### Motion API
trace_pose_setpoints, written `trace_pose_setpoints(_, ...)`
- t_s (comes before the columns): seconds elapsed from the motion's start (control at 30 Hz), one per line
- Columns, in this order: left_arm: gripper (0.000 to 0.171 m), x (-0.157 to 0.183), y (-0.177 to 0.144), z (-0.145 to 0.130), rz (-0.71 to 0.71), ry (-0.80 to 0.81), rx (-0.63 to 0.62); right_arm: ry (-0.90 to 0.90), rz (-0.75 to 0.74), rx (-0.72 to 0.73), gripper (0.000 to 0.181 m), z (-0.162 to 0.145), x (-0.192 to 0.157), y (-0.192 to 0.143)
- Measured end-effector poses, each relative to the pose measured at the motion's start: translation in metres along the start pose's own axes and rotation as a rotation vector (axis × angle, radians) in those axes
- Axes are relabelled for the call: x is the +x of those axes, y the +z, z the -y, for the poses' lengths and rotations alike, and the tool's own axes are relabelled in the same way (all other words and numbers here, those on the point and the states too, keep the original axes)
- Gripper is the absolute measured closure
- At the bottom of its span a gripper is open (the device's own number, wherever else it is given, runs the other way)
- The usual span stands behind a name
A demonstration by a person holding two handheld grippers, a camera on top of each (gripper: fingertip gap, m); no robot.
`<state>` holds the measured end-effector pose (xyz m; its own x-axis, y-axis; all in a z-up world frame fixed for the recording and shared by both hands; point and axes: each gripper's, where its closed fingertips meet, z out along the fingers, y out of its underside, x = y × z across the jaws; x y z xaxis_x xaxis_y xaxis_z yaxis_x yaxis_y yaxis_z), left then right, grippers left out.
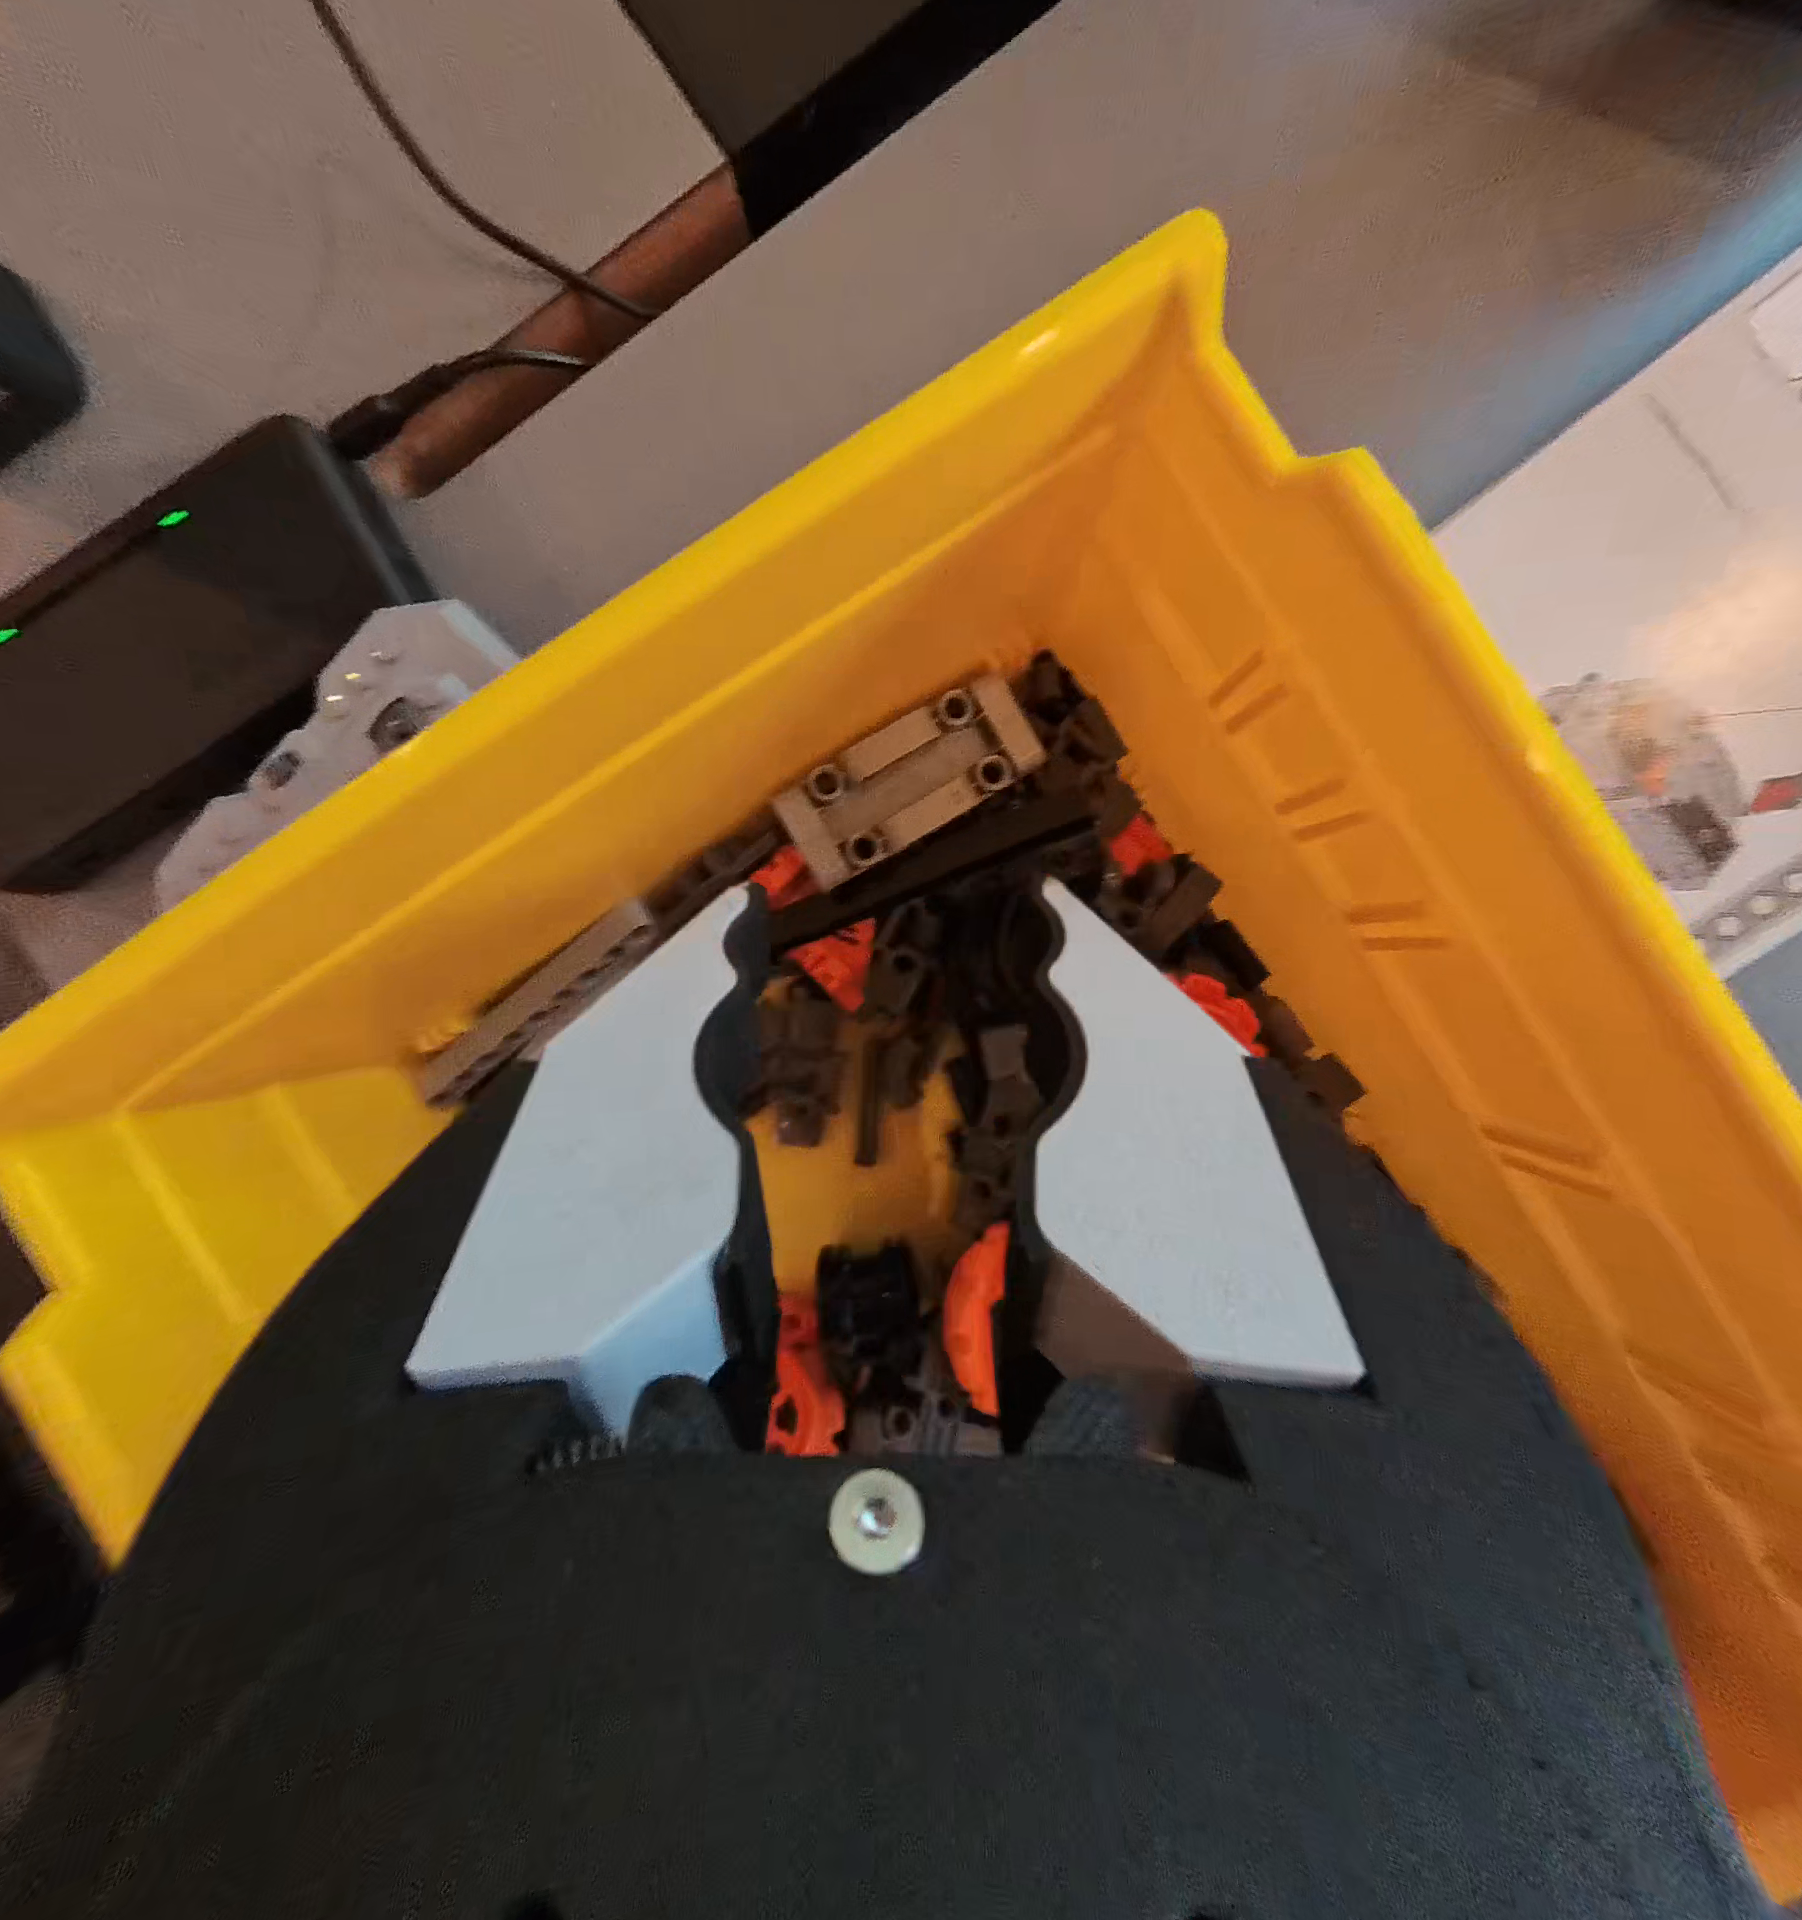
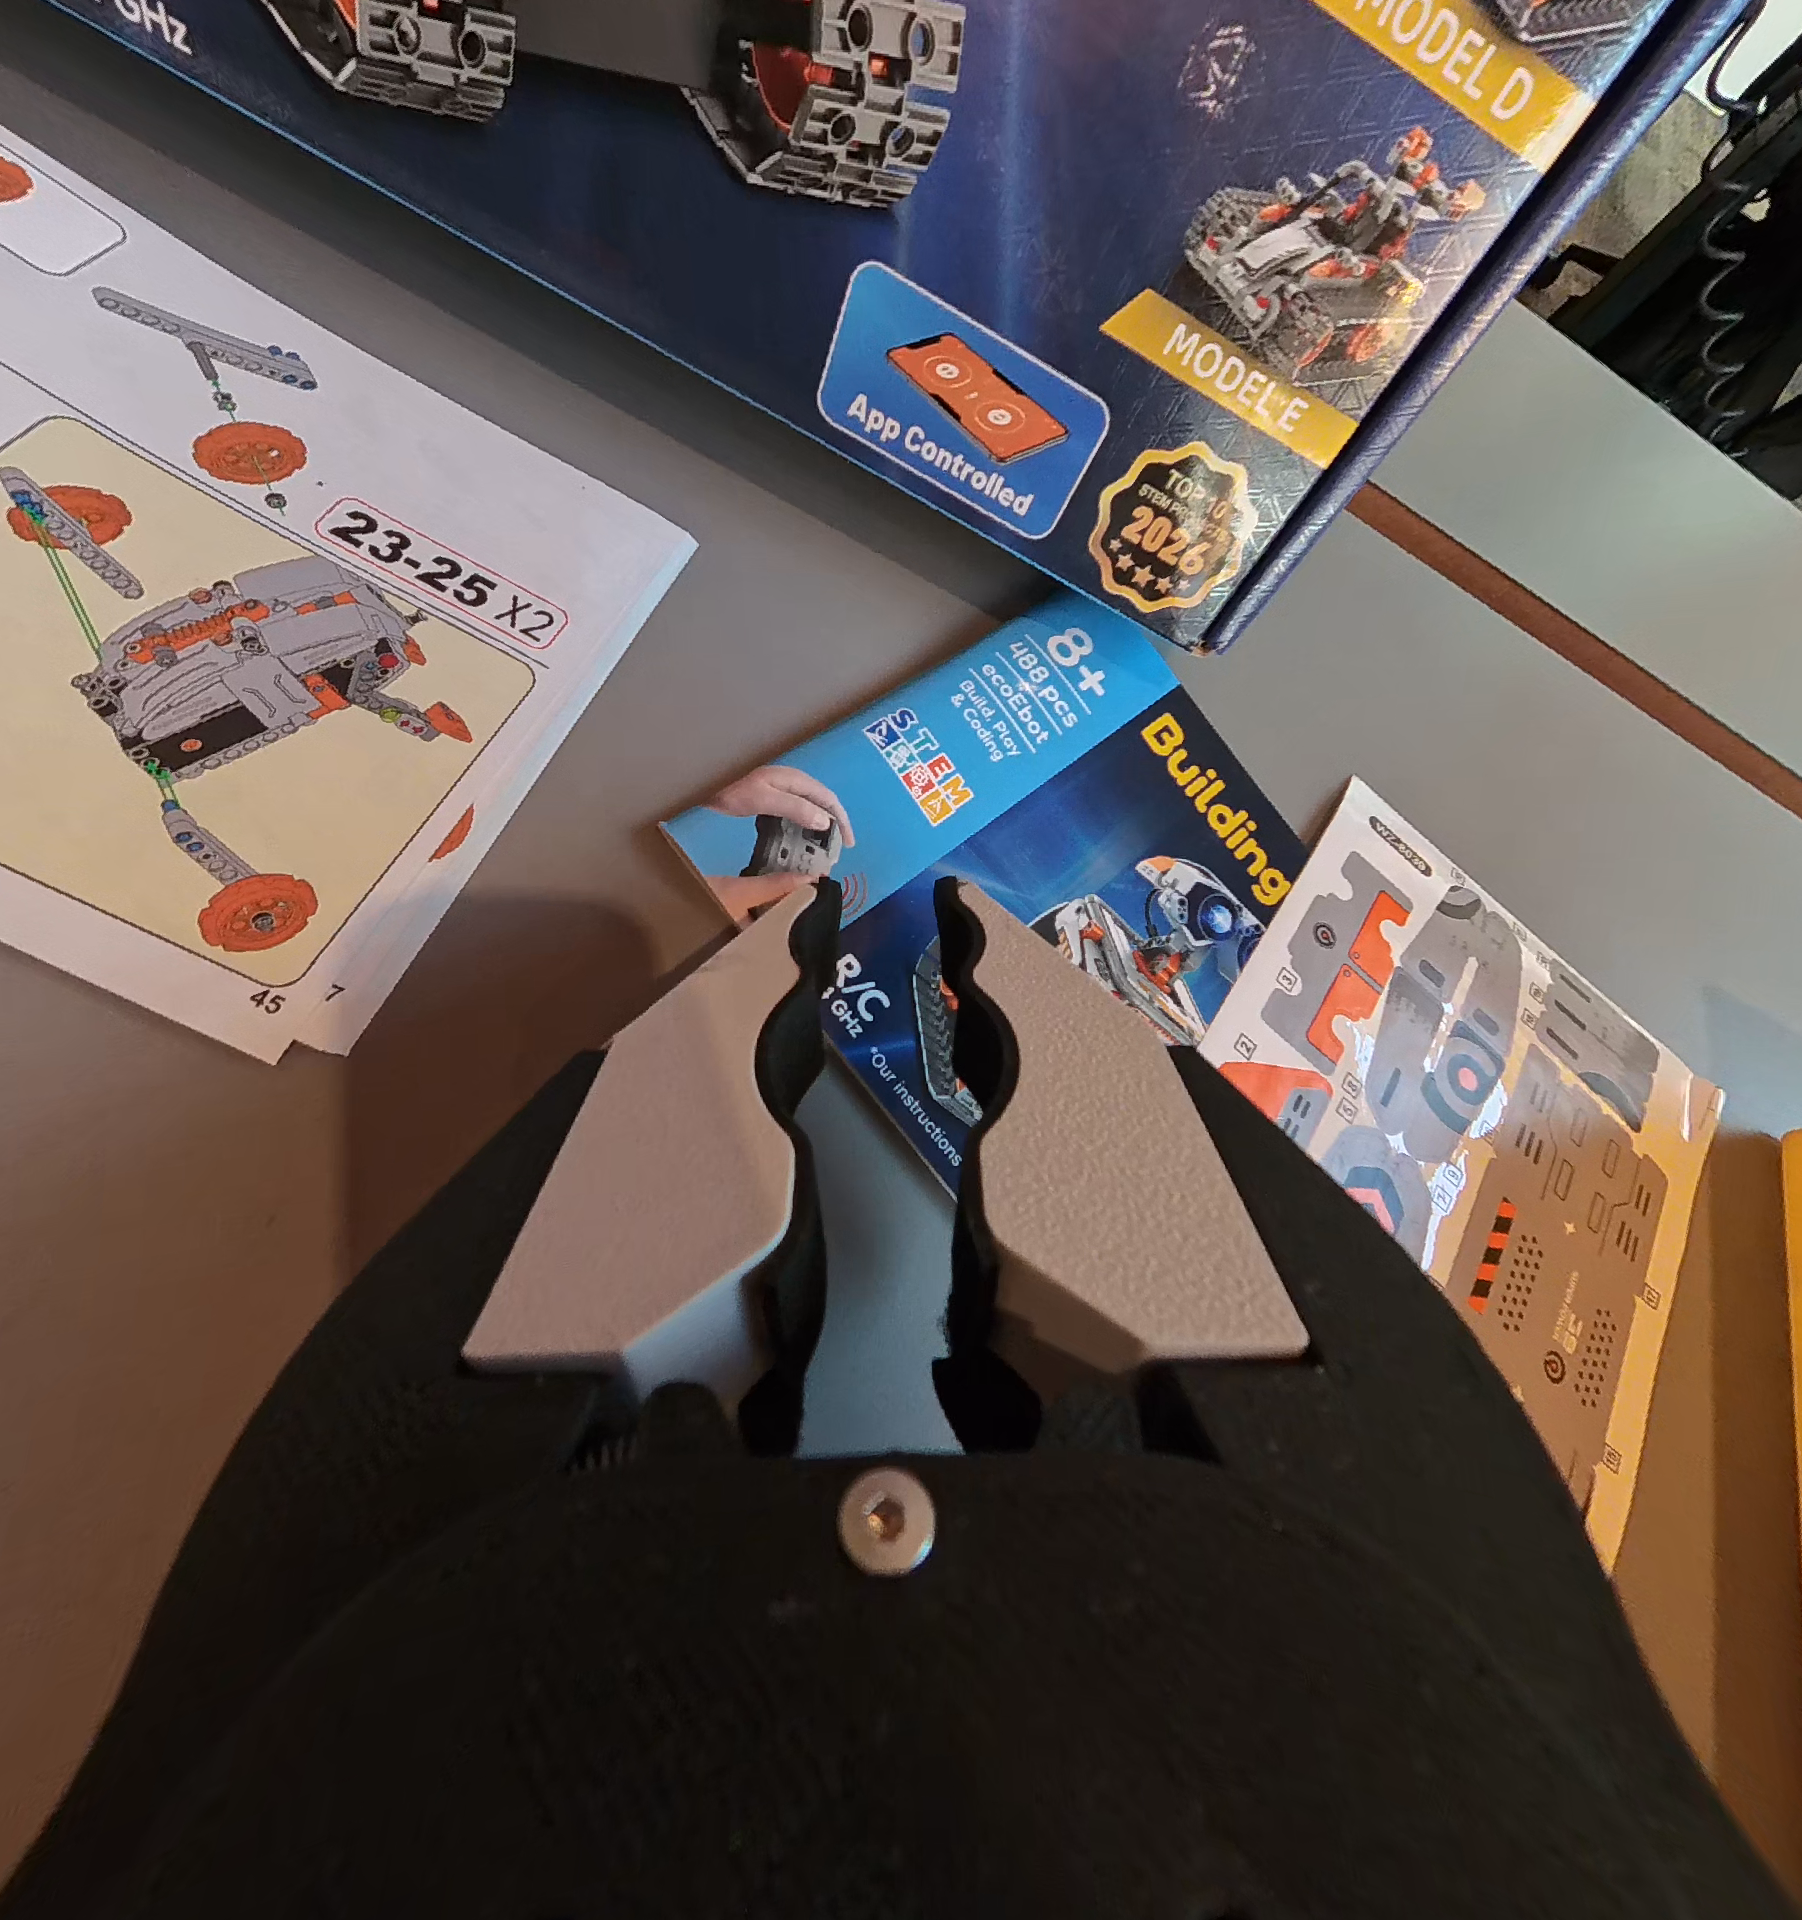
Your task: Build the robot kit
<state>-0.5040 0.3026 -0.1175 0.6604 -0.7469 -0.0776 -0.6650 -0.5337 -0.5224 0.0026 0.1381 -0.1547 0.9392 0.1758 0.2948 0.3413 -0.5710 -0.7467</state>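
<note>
Black and grey, the left gripper (image 1: 902,1039) hung inside a yellow plastic bin (image 1: 1344,831), its jaws apart and gripping nothing, above a heap of black and orange building pieces (image 1: 876,1330). Beyond its tips a grey block with round holes (image 1: 907,774) lay in the bin's far corner, long axis running lower left to upper right. Past the bin sat a black box with green lights (image 1: 138,644).

The right gripper (image 2: 881,904) hovered over a grey table (image 2: 824,582), its jaws narrowly parted and empty, tips above a blue booklet (image 2: 1032,790). A sticker sheet (image 2: 1479,1122) lay to its right, an open instruction page (image 2: 253,623) to its left, and a dark blue box (image 2: 980,208) farthest off.
</note>
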Motion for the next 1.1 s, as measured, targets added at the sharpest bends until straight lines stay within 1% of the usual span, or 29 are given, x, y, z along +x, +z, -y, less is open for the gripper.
trace_pose_setpoints(0.07,0.114,0.018,0.004,0.004,-0.108,-0.015,0.013,0.001,0.001,0.001,0.163,0.0,0.0,0.0)
trace_pose_setpoints(0.1,0.112,0.024,0.005,0.005,-0.136,-0.007,0.013,0.003,0.003,0.001,0.164,0.0,0.0,0.0)
trace_pose_setpoints(0.17,0.11,0.027,0.008,0.004,-0.129,0.024,-0.003,0.007,0.006,0.003,0.163,0.0,0.0,0.0)
trace_pose_setpoints(0.23,0.11,0.023,0.01,0.001,-0.098,0.031,-0.027,0.008,0.008,0.003,0.163,0.0,0.0,0.0)
trace_pose_setpoints(0.3,0.115,0.016,0.005,-0.002,-0.084,-0.007,-0.034,0.006,0.009,0.005,0.163,0.0,0.0,0.0)
trace_pose_setpoints(0.37,0.124,0.002,-0.006,-0.017,-0.044,-0.073,-0.095,0.008,0.011,0.006,0.164,0.0,0.0,0.0)
trace_pose_setpoints(0.47,0.127,-0.01,-0.028,-0.062,-0.001,-0.153,-0.293,0.011,0.011,0.006,0.163,0.0,0.0,0.0)
trace_pose_setpoints(0.5,0.127,-0.009,-0.034,-0.076,-0.009,-0.176,-0.348,0.011,0.009,0.006,0.164,0.0,0.0,0.0)
trace_pose_setpoints(0.57,0.129,0.002,-0.04,-0.087,-0.081,-0.212,-0.39,0.009,0.005,0.005,0.164,0.0,0.0,0.0)
trace_pose_setpoints(0.63,0.134,0.015,-0.04,-0.086,-0.163,-0.212,-0.389,0.004,0.001,0.003,0.164,0.0,0.0,0.0)
trace_pose_setpoints(0.7,0.143,0.015,-0.037,-0.088,-0.157,-0.193,-0.41,-0.001,-0.004,0.002,0.164,0.001,-0.001,0.0)
trace_pose_setpoints(0.73,0.145,0.014,-0.035,-0.09,-0.151,-0.181,-0.424,-0.003,-0.005,0.002,0.164,0.0,0.0,0.0)
trace_pose_setpoints(0.83,0.155,0.019,-0.032,-0.084,-0.171,-0.136,-0.399,-0.003,-0.005,0.001,0.164,0.0,0.0,0.0)
trace_pose_setpoints(0.9,0.155,0.022,-0.032,-0.084,-0.181,-0.123,-0.405,0.0,-0.004,0.001,0.164,0.0,0.0,0.0)
trace_pose_setpoints(1.03,0.15,0.024,-0.035,-0.087,-0.179,-0.1,-0.423,0.0,-0.002,0.002,0.164,0.0,0.0,0.0)
trace_pose_setpoints(1.1,0.148,0.02,-0.036,-0.091,-0.148,-0.107,-0.446,0.002,-0.001,0.001,0.163,0.0,0.0,0.0)
